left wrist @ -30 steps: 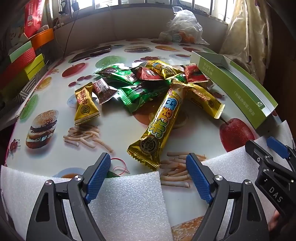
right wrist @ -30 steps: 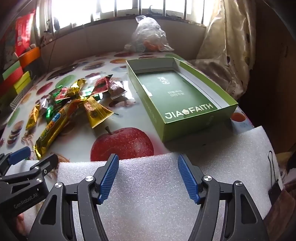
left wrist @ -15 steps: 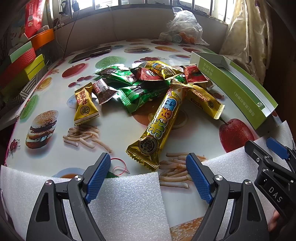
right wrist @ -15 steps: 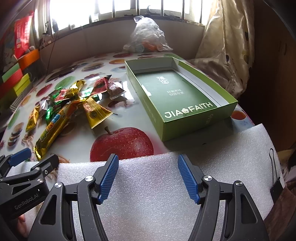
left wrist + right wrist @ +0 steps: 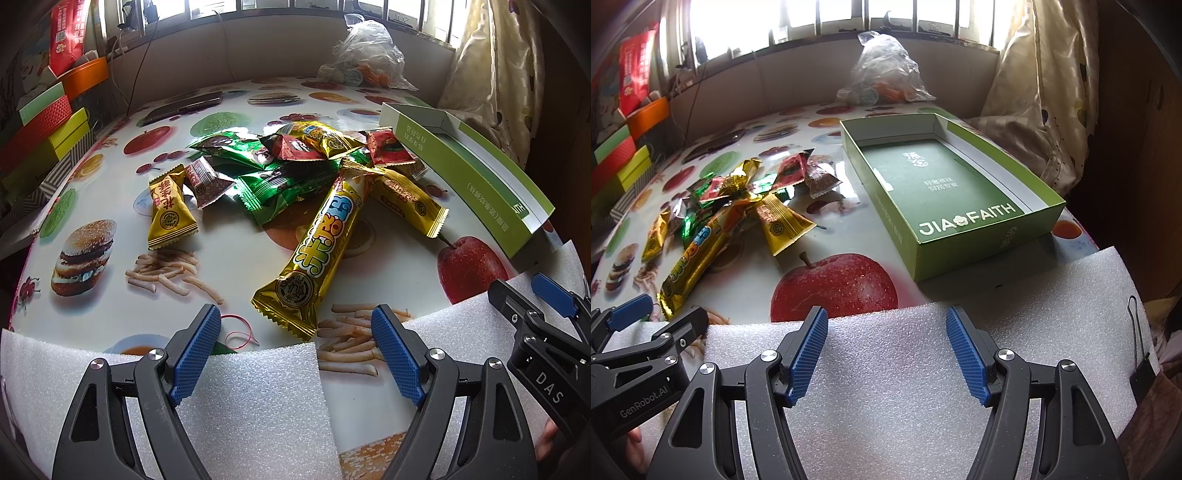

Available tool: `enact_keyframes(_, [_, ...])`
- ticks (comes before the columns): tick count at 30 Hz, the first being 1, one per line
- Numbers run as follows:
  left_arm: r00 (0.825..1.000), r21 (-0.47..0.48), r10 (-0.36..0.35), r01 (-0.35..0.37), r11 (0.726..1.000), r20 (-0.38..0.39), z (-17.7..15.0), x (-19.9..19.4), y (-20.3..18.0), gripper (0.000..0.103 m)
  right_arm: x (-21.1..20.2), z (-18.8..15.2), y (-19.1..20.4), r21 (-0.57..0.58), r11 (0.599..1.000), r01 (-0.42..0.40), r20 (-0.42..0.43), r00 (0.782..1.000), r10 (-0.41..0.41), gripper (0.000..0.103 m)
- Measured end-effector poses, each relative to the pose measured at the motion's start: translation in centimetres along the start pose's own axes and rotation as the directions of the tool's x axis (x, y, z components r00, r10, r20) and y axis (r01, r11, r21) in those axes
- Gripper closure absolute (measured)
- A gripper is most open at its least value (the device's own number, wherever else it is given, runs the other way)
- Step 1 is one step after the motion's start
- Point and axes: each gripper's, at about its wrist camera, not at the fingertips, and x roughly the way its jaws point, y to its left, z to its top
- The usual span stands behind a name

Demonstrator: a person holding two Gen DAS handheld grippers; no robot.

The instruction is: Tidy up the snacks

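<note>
A pile of wrapped snacks lies mid-table: a long gold bar (image 5: 321, 251), a small gold pack (image 5: 168, 210), green packs (image 5: 273, 184), red packs (image 5: 388, 147) and another gold pack (image 5: 410, 201). The pile also shows in the right wrist view (image 5: 731, 206). An open green box (image 5: 945, 192), empty, stands right of the pile; its side shows in the left wrist view (image 5: 461, 170). My left gripper (image 5: 295, 354) is open and empty, just short of the long bar's near end. My right gripper (image 5: 882, 354) is open and empty over white foam, short of the box.
White foam sheets (image 5: 886, 387) line the table's near edge. A clear plastic bag (image 5: 365, 55) sits at the far edge. Coloured boxes (image 5: 40, 136) are stacked at the left. A dark phone (image 5: 181, 105) lies at the back. A curtain (image 5: 1041, 92) hangs on the right.
Both grippers have shifted very slightly; the view is almost the same. Nothing was taken hold of or let go.
</note>
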Motion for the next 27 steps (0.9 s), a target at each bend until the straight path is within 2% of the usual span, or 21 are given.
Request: enact_keyframes(27, [1.000,-0.002,0.000,0.000,1.000,0.001,0.13,-0.10,0.15,0.019,-0.06,0.02,0.07,-0.001,1.000,0.002,0.001,1.000,-0.002,0.036])
